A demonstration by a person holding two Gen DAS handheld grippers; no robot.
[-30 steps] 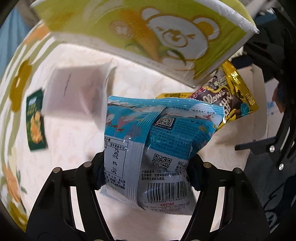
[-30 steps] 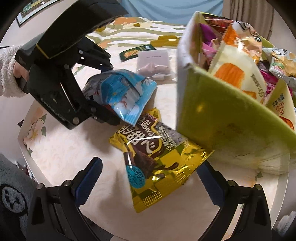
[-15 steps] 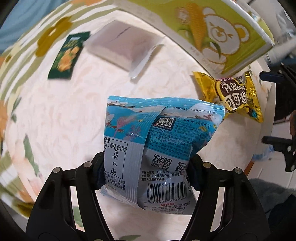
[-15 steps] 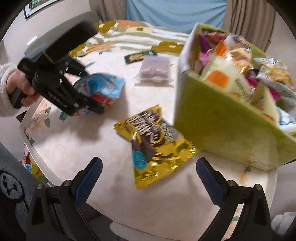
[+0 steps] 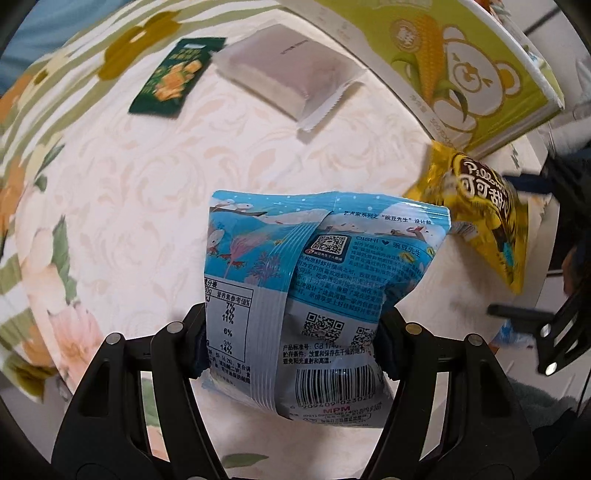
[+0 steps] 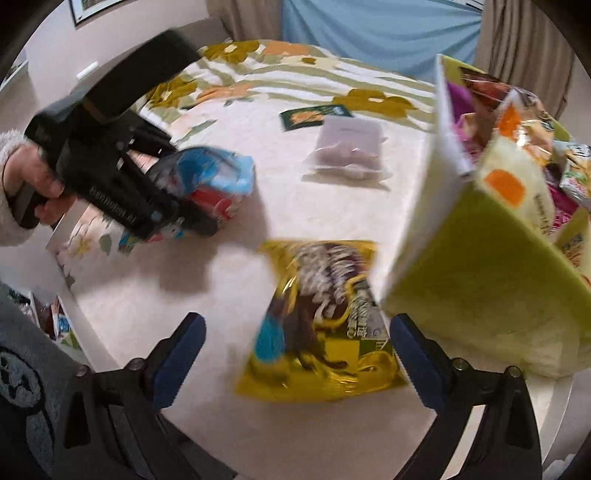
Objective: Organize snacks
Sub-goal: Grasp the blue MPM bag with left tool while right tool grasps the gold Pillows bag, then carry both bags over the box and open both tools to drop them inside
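Flowers and stripes cover the cloth on the table point(image 5: 122, 192), and a blue curtain point(image 6: 373, 33) hangs behind it. The left tongs point(image 5: 291, 343) are squeezed tight on a blue bag point(image 5: 314, 280), 1 pad on each side, and hold it up above the table. You can see the bag's back, with its bar code and little square codes. The right tongs point(image 6: 295, 354) are wide apart with nothing in them. A gold bag point(image 6: 325, 317) lies flat on the table in front of them, touching neither pad. Just beside the gold bag stands a green box point(image 6: 491, 288) full of snacks. Farther off lie a pale clear pouch point(image 6: 349, 147) and a small dark green packet point(image 6: 314, 116).
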